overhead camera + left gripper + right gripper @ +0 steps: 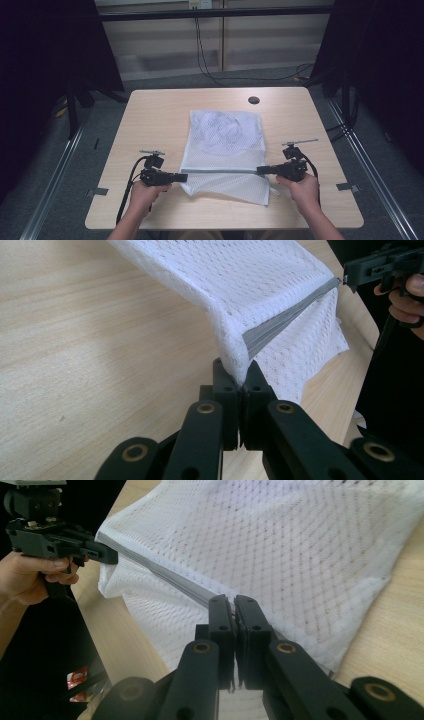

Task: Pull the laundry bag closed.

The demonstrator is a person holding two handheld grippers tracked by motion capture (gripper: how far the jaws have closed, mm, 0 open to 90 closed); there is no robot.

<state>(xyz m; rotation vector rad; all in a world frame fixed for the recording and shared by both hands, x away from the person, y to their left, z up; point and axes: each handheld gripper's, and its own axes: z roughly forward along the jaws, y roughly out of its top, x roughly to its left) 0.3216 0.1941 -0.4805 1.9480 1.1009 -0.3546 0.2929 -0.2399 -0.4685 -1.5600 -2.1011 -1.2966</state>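
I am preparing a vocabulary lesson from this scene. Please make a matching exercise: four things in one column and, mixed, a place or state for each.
Things:
1. left tool
2. right tool
3. mesh bag
4. dark round hole

Places or states:
A. in the table top near its far edge
B. shut on the bag's left edge
C. white, near part raised off the table
D. shut on the bag's right edge

Pairs: 1-B, 2-D, 3-C, 4-A

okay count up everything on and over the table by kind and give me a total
White mesh bag with a grey zipper band: 1
Black handheld tongs: 2, left and right, each shut on a bag edge
Hands holding them: 2
Dark round hole in the table top: 1
Total: 6
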